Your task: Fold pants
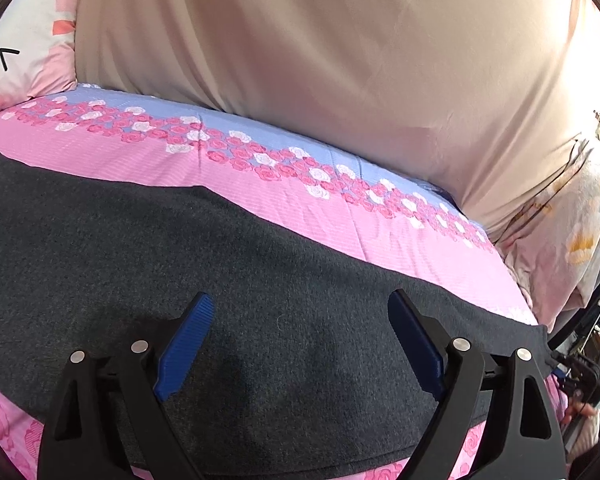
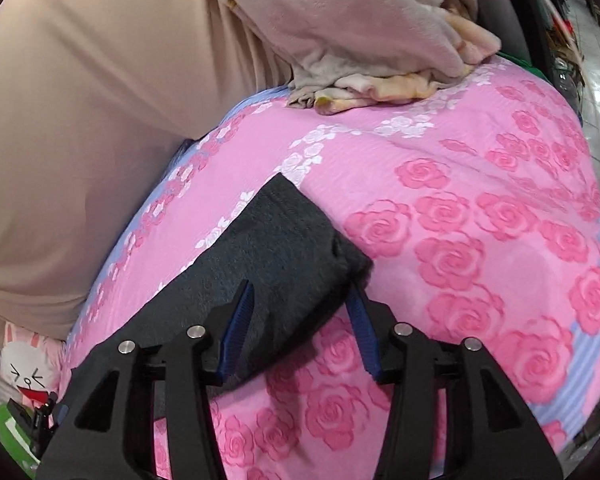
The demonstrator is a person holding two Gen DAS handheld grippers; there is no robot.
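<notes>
The dark grey pants lie flat in a long band across the pink rose-print bed sheet. My left gripper hovers just over the band, its blue pads spread wide and nothing between them. In the right wrist view one narrow end of the pants points away from me over the sheet. My right gripper stands partly open above that end. Its left pad is over the cloth and its right pad is beside the corner, neither pressing on it.
A tall beige padded backing runs along the far side of the bed. A cartoon pillow lies at the far left. A folded pale plush blanket sits at the bed's far end. Past the bed's right edge is a tiled floor.
</notes>
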